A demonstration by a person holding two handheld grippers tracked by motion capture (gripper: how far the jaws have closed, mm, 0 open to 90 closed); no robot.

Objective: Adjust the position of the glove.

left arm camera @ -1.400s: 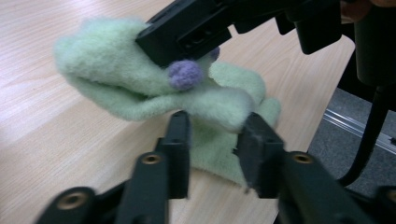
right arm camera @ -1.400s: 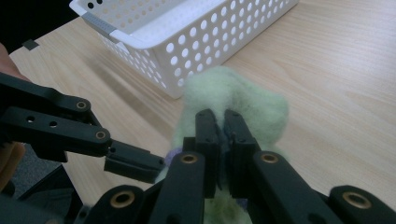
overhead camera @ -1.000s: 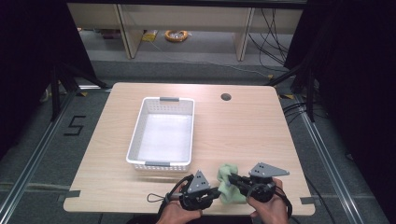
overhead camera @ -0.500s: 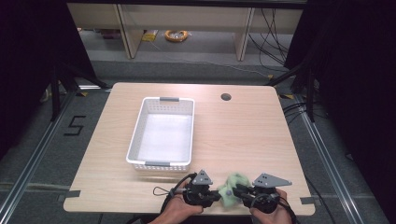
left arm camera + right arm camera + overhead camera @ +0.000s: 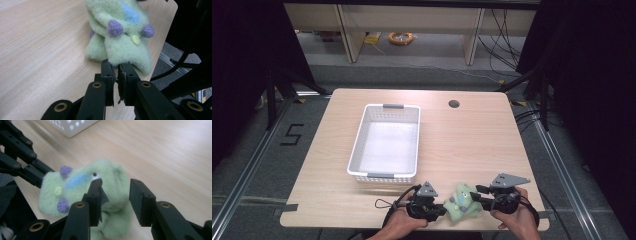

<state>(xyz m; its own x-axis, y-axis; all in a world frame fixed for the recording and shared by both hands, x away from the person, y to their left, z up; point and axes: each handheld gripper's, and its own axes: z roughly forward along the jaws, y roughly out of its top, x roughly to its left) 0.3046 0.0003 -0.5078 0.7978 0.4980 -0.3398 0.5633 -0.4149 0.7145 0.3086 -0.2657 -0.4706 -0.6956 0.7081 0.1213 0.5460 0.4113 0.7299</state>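
A pale green plush toy (image 5: 460,201) with purple bumps and a blue patch lies near the table's front edge, right of centre. My left gripper (image 5: 443,210) comes at it from the left. In the left gripper view its jaws (image 5: 117,66) are pinched on the lower edge of the plush toy (image 5: 120,45). My right gripper (image 5: 477,196) reaches it from the right. In the right gripper view this gripper (image 5: 116,187) stands open, with the plush toy (image 5: 75,190) lying partly between and beyond the jaws. The left gripper's black arms (image 5: 27,168) touch the toy's far side there.
A white perforated basket (image 5: 384,176) with nothing in it stands left of centre, just behind the left hand. A round cable hole (image 5: 454,104) is at the back right of the table. The front edge of the table lies close under both hands.
Both hands and the plush toy have drawn back toward the front edge of the table. The toy now lies lower between the two grippers.
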